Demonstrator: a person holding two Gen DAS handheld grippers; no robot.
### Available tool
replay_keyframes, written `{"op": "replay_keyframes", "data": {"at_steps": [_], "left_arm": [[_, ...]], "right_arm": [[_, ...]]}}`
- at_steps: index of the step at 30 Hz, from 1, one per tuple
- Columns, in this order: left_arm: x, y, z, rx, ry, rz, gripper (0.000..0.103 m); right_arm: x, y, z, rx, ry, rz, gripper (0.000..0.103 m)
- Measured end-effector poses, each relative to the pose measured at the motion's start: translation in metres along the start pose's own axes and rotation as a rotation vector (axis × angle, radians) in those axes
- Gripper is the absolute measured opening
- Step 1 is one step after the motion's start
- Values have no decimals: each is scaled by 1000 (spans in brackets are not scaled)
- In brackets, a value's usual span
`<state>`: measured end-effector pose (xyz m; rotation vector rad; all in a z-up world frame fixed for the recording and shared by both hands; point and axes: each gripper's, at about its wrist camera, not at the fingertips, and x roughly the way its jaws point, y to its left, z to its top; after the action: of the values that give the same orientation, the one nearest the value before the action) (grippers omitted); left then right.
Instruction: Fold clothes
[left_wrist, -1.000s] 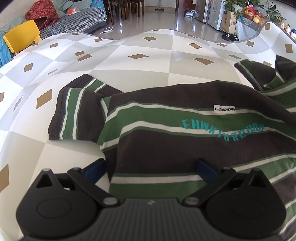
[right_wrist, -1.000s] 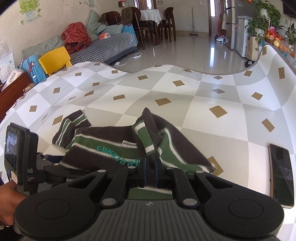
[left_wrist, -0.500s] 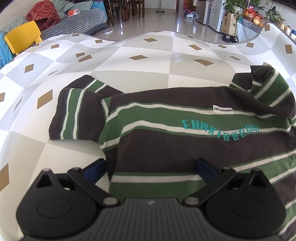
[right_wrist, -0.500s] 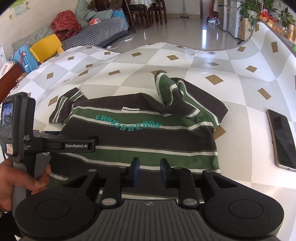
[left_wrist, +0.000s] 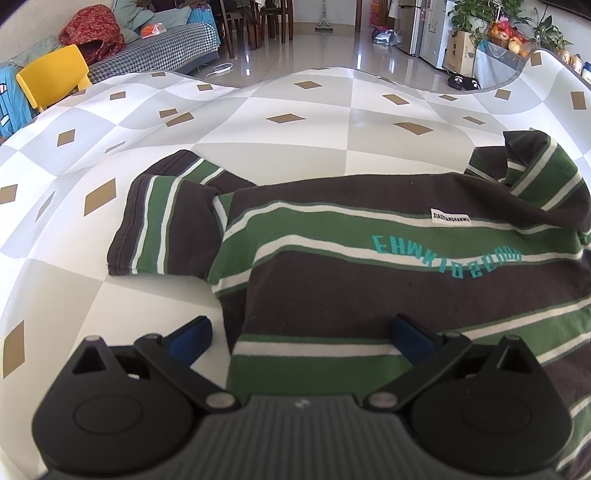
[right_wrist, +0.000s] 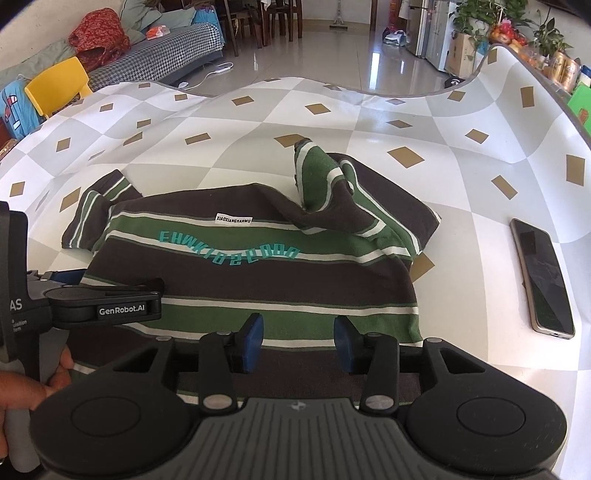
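The right gripper (right_wrist: 298, 343) is being held with its jaws partly apart, having just been opening; nothing is being gripped, only the striped shirt (right_wrist: 251, 273) lying beneath the pads. The left gripper (left_wrist: 300, 334) is being held wide open over the shirt's near left edge, one blue pad (left_wrist: 190, 334) over the table, the other over fabric, nothing clamped. In the right wrist view a hand (right_wrist: 22, 384) is seen holding the left gripper's handle. The shirt is being left spread across the near middle of the checked table (right_wrist: 369, 122), one sleeve (right_wrist: 321, 181) bunched upward at its far right. A phone (right_wrist: 541, 277) is lying near the right edge, apart from the shirt.
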<state>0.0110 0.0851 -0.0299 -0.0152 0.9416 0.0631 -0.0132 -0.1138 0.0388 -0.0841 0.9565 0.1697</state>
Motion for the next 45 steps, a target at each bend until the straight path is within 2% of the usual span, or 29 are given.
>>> {"op": "replay_keyframes", "data": {"at_steps": [11, 16, 22, 26, 30, 34, 36, 41, 45], "left_arm": [[8, 18, 12, -26, -24, 93, 103], [13, 27, 21, -43, -7, 117, 103], [21, 28, 37, 22, 18, 163, 103], [27, 35, 48, 24, 53, 163, 103], [32, 47, 54, -44, 89, 146, 103], [34, 59, 49, -160, 98, 117, 103], [33, 60, 47, -180, 97, 115, 103], [32, 56, 47, -164, 91, 141, 103], [28, 42, 49, -98, 75, 183, 103]], "right_arm": [[9, 10, 7, 11, 31, -15, 42], [11, 13, 14, 29, 34, -17, 42], [16, 16, 20, 57, 67, -19, 43], [18, 18, 22, 54, 75, -27, 43], [21, 20, 24, 45, 79, -43, 43], [23, 21, 26, 37, 72, -63, 43], [25, 21, 28, 35, 71, -67, 43], [29, 22, 34, 37, 71, -66, 43], [34, 24, 39, 35, 77, -61, 43]]}}
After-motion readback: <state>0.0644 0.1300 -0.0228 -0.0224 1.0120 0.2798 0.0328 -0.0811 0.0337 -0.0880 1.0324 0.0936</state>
